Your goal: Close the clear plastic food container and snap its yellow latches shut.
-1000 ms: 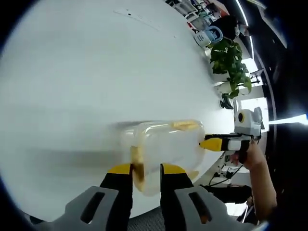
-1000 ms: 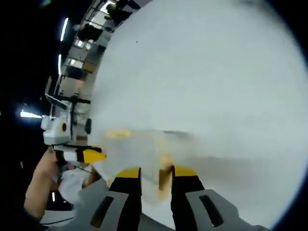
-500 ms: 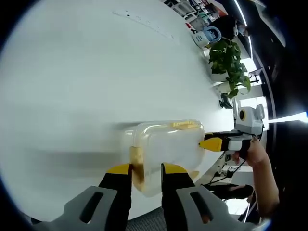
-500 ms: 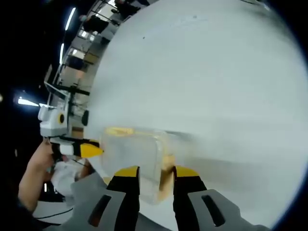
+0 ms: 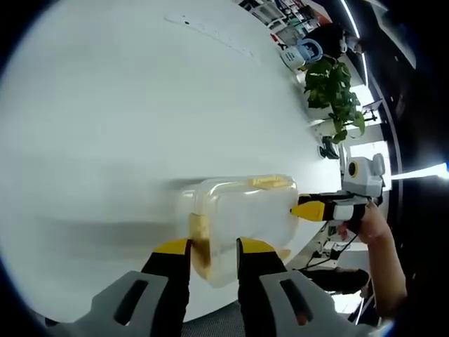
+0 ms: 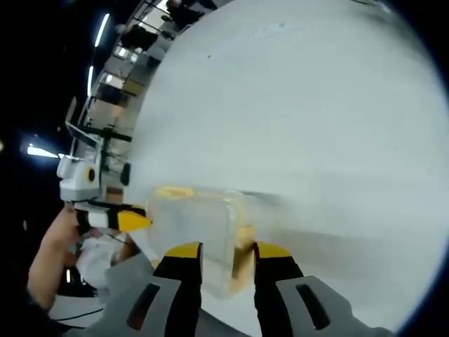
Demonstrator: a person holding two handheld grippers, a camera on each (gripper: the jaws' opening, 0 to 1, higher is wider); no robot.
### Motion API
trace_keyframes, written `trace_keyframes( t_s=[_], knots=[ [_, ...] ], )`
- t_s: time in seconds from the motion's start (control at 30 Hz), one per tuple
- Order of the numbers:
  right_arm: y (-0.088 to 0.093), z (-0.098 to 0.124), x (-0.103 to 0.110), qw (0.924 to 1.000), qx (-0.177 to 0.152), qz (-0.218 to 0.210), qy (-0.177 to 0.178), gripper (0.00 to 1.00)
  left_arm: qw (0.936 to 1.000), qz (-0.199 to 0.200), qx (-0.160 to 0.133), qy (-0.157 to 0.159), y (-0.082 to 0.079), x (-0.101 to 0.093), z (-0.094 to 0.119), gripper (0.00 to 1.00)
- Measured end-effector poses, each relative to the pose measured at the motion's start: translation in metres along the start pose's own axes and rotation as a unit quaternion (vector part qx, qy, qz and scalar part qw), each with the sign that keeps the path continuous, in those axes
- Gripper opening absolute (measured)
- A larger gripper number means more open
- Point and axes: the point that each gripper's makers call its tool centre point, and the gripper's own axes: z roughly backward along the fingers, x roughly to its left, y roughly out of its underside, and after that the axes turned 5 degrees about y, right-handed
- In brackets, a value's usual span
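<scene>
Left gripper [image 5: 213, 247] stands with its two yellow-tipped jaws parted around the near end of the clear plastic container [image 5: 242, 217], one jaw on each side of a yellow latch [image 5: 200, 246]; whether the jaws press on the latch cannot be told. Right gripper [image 6: 228, 251] is set the same way at the container's opposite end [image 6: 193, 217], its jaws parted on either side of a second yellow latch [image 6: 242, 256], contact again unclear. In the left gripper view the right gripper [image 5: 309, 209] enters from the right, its yellow tip touching the container's far right edge, with a person's hand [image 5: 368, 221] behind it. The lid lies down on the container, and a third latch [image 5: 270, 182] shows on its far long side. The container rests near the edge of a broad, plain white table [image 5: 140, 105]. Beyond the table's far right edge stand a green potted plant [image 5: 335, 91] and a pale blue jug [image 5: 303, 53]. The room behind is dark with strip lights [image 6: 102, 28].
</scene>
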Motion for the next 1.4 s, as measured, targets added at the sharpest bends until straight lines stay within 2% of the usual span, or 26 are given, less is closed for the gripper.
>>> trace_keyframes(
  t_s=[0.23, 0.27, 0.33, 0.4, 0.5, 0.57, 0.7, 1.0, 1.13, 1.2, 1.33, 1.4],
  knots=[
    [-0.004, -0.002, 0.002, 0.9999, -0.008, 0.015, 0.002, 0.28, 0.9997, -0.024, 0.002, -0.003, 0.001, 0.0, -0.001, 0.26],
    [-0.004, -0.002, 0.003, 0.9997, -0.011, 0.022, 0.003, 0.28, 0.9996, -0.027, 0.003, -0.003, 0.003, -0.001, -0.001, 0.27],
    [-0.006, -0.003, 0.004, 0.9976, -0.025, 0.064, 0.008, 0.29, 0.999, -0.046, -0.001, -0.004, 0.002, -0.002, -0.003, 0.3],
    [-0.005, -0.002, 0.006, 0.9982, -0.02, 0.056, 0.006, 0.32, 0.9989, -0.046, -0.004, -0.004, 0.001, -0.003, -0.004, 0.36],
    [-0.011, 0.001, 0.012, 0.9979, -0.035, 0.054, -0.007, 0.43, 0.9989, -0.045, -0.014, -0.002, -0.002, -0.004, -0.006, 0.51],
    [-0.012, 0.002, 0.013, 0.9979, -0.035, 0.053, -0.006, 0.47, 0.9987, -0.049, -0.014, -0.003, -0.004, -0.004, -0.006, 0.56],
    [-0.009, 0.002, 0.007, 0.9964, -0.026, 0.08, 0.01, 0.51, 0.9984, -0.052, -0.021, -0.002, -0.011, 0.0, -0.005, 0.59],
    [-0.011, 0.007, 0.006, 0.9945, -0.03, 0.099, 0.016, 0.47, 0.9979, -0.063, -0.013, -0.006, -0.013, 0.007, 0.0, 0.57],
    [-0.015, 0.011, 0.011, 0.9908, -0.037, 0.129, 0.019, 0.47, 0.9965, -0.083, -0.006, -0.013, -0.012, 0.007, 0.003, 0.57],
    [-0.016, 0.012, 0.013, 0.9871, -0.037, 0.154, 0.023, 0.46, 0.9949, -0.099, -0.004, -0.019, -0.014, 0.007, 0.005, 0.56],
    [-0.021, 0.013, 0.017, 0.9784, -0.043, 0.2, 0.028, 0.46, 0.9873, -0.155, 0.004, -0.037, -0.019, 0.005, 0.01, 0.54],
    [-0.021, 0.012, 0.023, 0.9736, -0.045, 0.222, 0.025, 0.46, 0.9797, -0.195, 0.001, -0.047, -0.024, 0.003, 0.011, 0.54]
  ],
)
